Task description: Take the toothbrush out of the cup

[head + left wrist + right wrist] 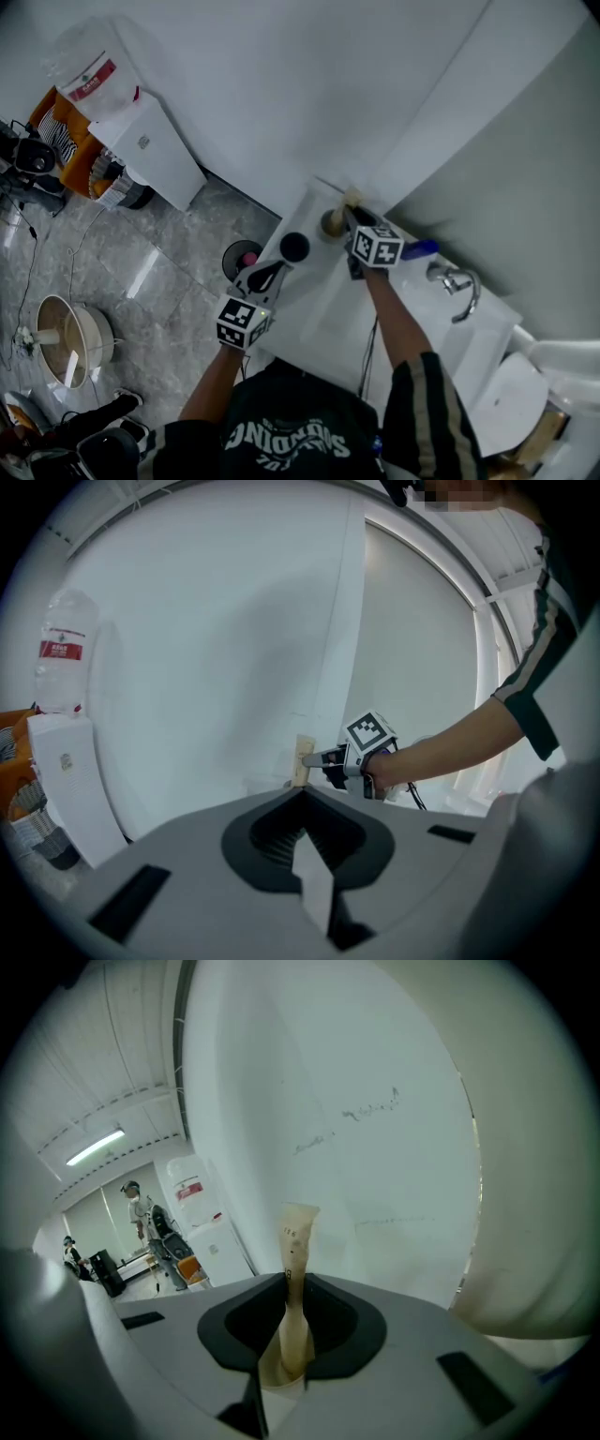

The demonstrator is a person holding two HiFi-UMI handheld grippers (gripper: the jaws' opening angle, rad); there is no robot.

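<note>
A pale toothbrush (352,198) stands upright in a beige cup (331,223) at the back of the white counter, close to the wall. My right gripper (348,219) reaches the cup from the front and is shut on the toothbrush handle (298,1241); the cup's rim (281,1377) shows just below the jaws. In the left gripper view the right gripper (314,758) holds the toothbrush (304,759) from the side. My left gripper (272,272) hovers over the counter's left front, apart from the cup, open with nothing between its jaws.
A black round cup (294,247) sits on the counter (319,309) between the two grippers. A chrome faucet (457,281) and a blue item (422,248) lie to the right. On the floor left of the counter stand a bin (242,258) and a white water dispenser (141,141).
</note>
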